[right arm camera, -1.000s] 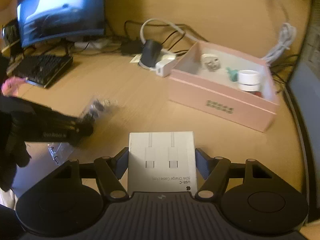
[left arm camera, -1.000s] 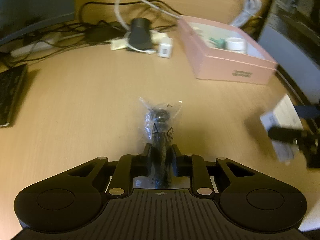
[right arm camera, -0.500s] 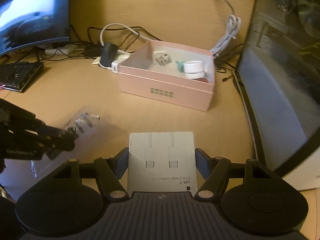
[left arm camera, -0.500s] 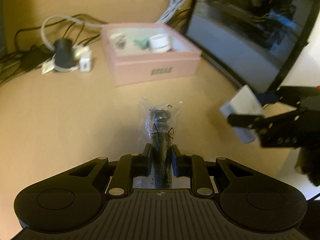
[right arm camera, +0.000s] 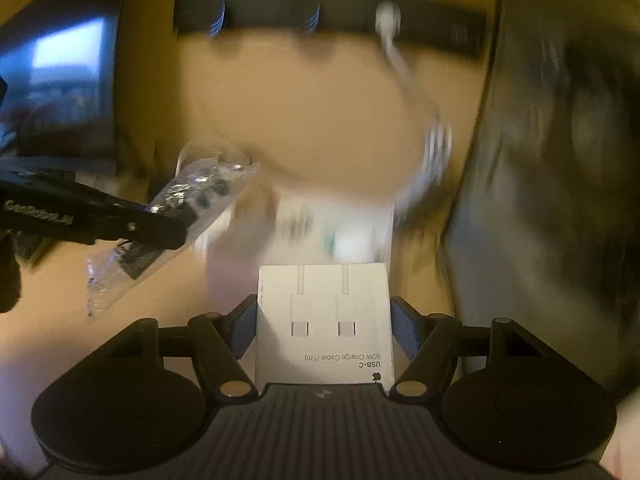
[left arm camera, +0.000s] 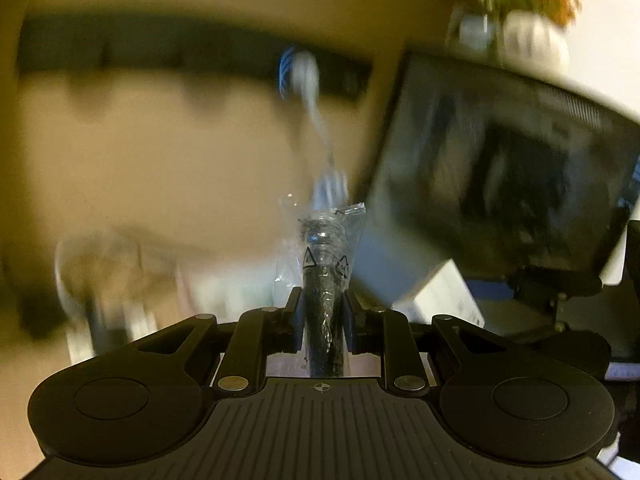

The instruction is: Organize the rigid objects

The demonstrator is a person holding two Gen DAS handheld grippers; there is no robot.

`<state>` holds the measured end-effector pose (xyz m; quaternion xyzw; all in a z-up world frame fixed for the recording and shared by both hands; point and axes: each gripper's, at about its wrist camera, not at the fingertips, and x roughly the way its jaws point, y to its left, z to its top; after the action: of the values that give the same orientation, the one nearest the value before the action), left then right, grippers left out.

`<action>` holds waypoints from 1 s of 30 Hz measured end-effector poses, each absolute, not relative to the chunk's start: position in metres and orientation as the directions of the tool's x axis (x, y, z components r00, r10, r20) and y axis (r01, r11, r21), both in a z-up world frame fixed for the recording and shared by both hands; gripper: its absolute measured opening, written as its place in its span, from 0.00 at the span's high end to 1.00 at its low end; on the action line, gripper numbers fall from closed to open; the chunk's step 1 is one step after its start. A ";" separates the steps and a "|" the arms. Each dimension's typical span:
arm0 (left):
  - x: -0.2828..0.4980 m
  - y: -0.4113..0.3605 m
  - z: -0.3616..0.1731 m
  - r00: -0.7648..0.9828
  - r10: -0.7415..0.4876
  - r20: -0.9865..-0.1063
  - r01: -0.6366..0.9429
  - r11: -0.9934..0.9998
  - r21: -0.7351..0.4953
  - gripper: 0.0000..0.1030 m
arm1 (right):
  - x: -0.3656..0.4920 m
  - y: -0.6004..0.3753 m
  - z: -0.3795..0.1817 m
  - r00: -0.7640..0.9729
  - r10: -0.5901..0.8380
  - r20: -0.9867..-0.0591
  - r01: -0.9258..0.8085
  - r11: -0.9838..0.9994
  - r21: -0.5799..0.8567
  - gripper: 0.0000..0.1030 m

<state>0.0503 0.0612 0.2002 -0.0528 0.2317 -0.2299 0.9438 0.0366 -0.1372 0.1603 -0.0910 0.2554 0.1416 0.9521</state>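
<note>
Both views badly motion-blurred. Wood-tone desk [right arm camera: 52, 344] below, same tan panel [right arm camera: 320, 112] behind it as back wall, w/ a dark rail [right arm camera: 328, 12] across the top and a white cable [right arm camera: 394, 56] hanging from it down to a coiled bundle. Dark monitor [left arm camera: 500, 184] stands on the right in the left-wrist view; a second, lit screen [right arm camera: 64, 80] sits at far left in the right-wrist view.

Left gripper [left arm camera: 322, 312] is clamped on a clear bag [left arm camera: 322, 256] w/ a dark part inside; the bag sticks out fwd past the pads, off the desk. Right gripper [right arm camera: 324, 322] grips a white cable box [right arm camera: 324, 320] by its two sides, jaws wide, box also in the air. Pink bin [right arm camera: 320, 232] is only a pale smear just beyond the box.

Vs half a sec ago: both cams now look higher, so the back panel and rail fill the frame where desk and bin were sharp before. Bin has slid to the lower edge and gone to blur. Grips unchanged on bag and box. In the right-wrist view the bag sits higher up the frame than before.

Count: 2 grippers, 1 bag, 1 box, 1 bin, 2 screens, 1 rail. Bin contents can't be counted in the blur.
</note>
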 end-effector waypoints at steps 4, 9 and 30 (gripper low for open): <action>0.117 0.060 0.230 0.823 -0.441 -0.359 0.370 0.895 -0.250 0.76 | 0.093 -0.122 0.193 0.879 0.219 -0.424 -0.305 0.941 -0.145 0.33; 0.155 0.051 0.198 0.800 -0.432 -0.416 0.338 0.898 -0.284 0.76 | 0.123 -0.131 0.187 0.867 0.199 -0.457 -0.256 0.964 -0.067 0.24; 0.074 0.195 0.068 0.709 -0.093 -0.699 -0.231 0.906 -0.355 0.76 | 0.098 -0.052 0.097 0.721 0.327 -0.611 -0.457 0.887 -0.065 0.22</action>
<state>0.0739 0.1946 0.0684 -0.2135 0.3795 0.0383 0.8994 0.0978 -0.0516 0.0975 -0.1060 0.3067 0.2129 0.9216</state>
